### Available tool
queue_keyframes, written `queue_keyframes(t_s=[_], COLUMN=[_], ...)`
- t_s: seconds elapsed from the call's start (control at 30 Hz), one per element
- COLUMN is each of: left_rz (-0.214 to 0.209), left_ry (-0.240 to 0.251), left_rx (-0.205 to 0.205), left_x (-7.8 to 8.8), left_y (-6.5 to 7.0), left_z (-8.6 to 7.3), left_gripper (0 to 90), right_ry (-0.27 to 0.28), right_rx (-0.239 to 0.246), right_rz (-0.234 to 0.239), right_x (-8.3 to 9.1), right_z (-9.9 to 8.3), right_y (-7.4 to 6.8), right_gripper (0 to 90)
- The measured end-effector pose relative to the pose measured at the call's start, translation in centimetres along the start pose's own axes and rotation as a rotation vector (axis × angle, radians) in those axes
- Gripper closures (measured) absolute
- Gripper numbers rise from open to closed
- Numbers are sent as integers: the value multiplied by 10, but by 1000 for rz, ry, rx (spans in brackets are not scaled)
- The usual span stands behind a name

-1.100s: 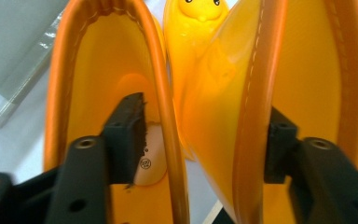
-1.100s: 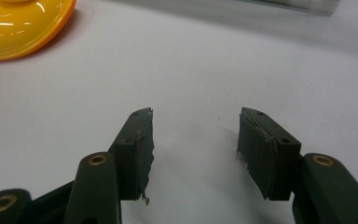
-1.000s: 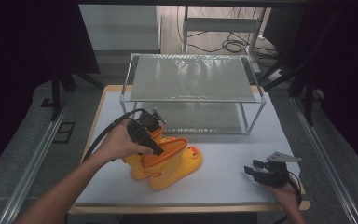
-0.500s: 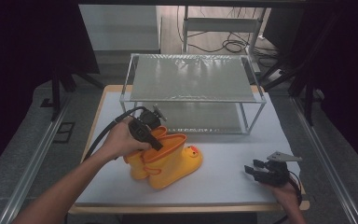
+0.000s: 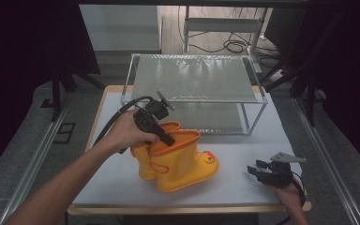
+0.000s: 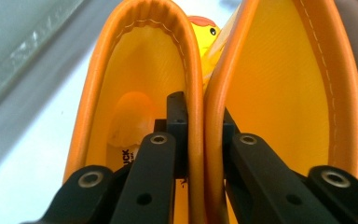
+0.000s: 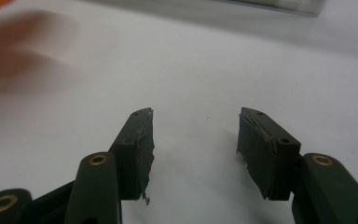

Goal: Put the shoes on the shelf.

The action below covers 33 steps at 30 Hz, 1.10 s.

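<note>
Left claw (image 6: 200, 140) clamping both rubber boots' (image 5: 183, 157) adjoining rims, partial inside lettering "UCK", right claw (image 7: 195, 149) open over table (image 5: 243, 178)

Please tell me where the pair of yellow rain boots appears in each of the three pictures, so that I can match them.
High view: pair of yellow rain boots at table centre, left gripper pinching both cuffs.
Left gripper view: both boot openings, jaws clamping their touching walls.
Right gripper view: blurred orange patch, top-left.
Shared landmark: white tabletop.

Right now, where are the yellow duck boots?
In the high view the boots stand near the table's middle, in front of the metal shelf, with the left tool pinching both cuffs together.
</note>
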State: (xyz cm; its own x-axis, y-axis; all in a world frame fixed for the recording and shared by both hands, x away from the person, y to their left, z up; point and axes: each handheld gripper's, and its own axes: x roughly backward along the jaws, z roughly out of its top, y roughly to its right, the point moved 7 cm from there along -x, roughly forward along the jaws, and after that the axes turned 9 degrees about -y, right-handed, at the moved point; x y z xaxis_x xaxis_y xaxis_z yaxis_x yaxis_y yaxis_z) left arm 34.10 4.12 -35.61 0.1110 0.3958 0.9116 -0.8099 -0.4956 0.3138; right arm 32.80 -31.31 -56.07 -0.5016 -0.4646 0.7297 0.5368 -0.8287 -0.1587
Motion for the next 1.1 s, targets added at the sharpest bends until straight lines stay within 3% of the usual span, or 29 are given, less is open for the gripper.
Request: queue_keyframes(t_s=[0.2,1.1], left_rz=[13,-14], left_ry=[16,132], left_rx=[-17,-67], left_x=[13,73], left_y=[5,28], left_z=[13,67], left_gripper=[834,832], right_ry=[2,9], right_rx=[-3,-19], right_rz=[0,-1], right_x=[0,2], right_z=[0,0], right_y=[0,5], right_gripper=[452,453])
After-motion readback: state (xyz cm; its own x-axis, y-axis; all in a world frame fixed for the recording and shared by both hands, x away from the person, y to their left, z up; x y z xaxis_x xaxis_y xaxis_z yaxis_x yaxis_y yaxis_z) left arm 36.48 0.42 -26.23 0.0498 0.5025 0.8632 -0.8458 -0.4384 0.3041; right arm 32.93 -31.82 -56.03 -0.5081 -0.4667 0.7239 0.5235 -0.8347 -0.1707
